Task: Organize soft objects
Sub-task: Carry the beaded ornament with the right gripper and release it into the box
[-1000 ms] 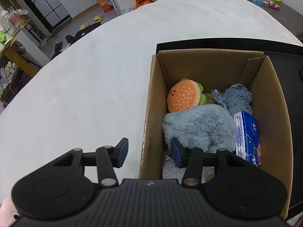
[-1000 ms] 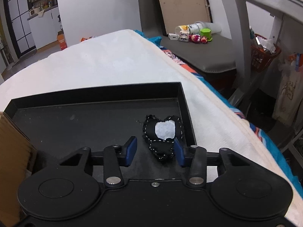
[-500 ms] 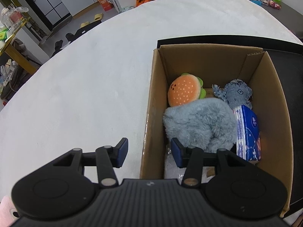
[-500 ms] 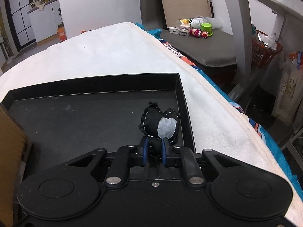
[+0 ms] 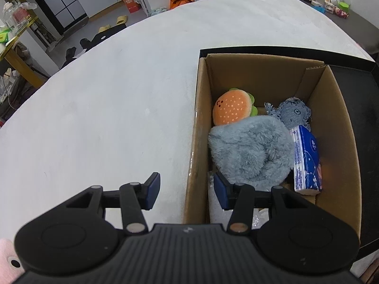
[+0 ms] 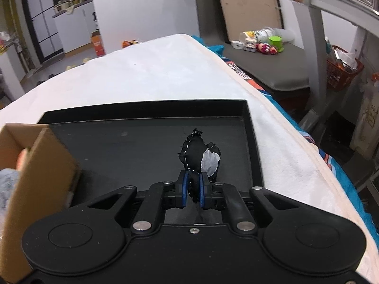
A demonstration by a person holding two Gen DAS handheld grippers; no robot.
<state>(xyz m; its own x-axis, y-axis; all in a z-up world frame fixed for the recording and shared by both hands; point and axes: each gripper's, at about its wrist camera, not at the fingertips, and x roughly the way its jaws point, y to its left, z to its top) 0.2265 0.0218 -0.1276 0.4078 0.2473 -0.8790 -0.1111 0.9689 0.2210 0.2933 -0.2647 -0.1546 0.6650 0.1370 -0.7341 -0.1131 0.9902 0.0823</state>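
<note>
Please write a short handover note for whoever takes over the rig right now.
Right tool: shut on the black stitched plush, lifted above the black tray.
Left tool: open, empty, straddling the near-left wall of the cardboard box.
In the box: burger plush, grey fluffy plush, denim plush, blue tissue pack.
Done: four items boxed; black plush picked up.
Left: carry the black plush over to the box, probably into the free space on its right side, and release.
</note>
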